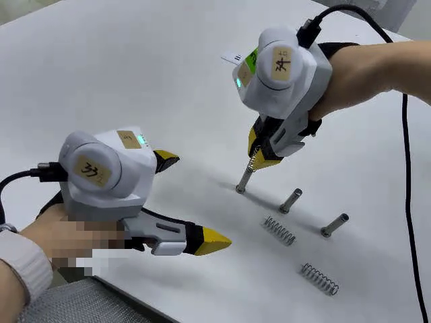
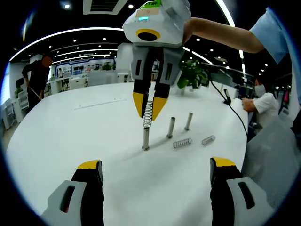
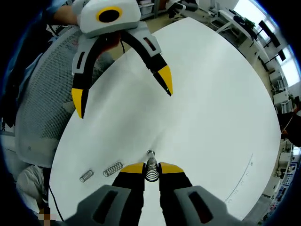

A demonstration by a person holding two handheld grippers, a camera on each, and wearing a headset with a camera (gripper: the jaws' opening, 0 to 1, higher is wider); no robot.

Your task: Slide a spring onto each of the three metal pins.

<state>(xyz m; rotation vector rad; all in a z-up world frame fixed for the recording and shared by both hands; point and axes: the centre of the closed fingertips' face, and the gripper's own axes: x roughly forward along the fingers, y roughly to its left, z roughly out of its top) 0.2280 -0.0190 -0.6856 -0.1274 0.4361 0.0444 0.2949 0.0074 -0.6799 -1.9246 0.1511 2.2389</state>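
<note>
White table [image 1: 135, 67] under everything. Left tongs [image 1: 193, 199] spread wide, gripping nothing, well apart from the work. Right tongs [image 1: 259, 156] point down, pinched narrow on a spring [image 1: 254, 161], its lower end meeting the top of the first pin [image 1: 243, 182] directly beneath the tips. Second pin [image 1: 291, 200] and third pin [image 1: 335, 225] stand bare near the right tongs; one loose spring [image 1: 279, 230] and another loose spring [image 1: 319, 278] lie flat beside them.

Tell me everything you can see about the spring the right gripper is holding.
The spring is a thin silvery wire coil, held upright between the yellow tips of the right gripper. Its lower end meets the top of an upright grey metal pin standing on the white table; whether it has slipped over the pin's tip is unclear.
</note>
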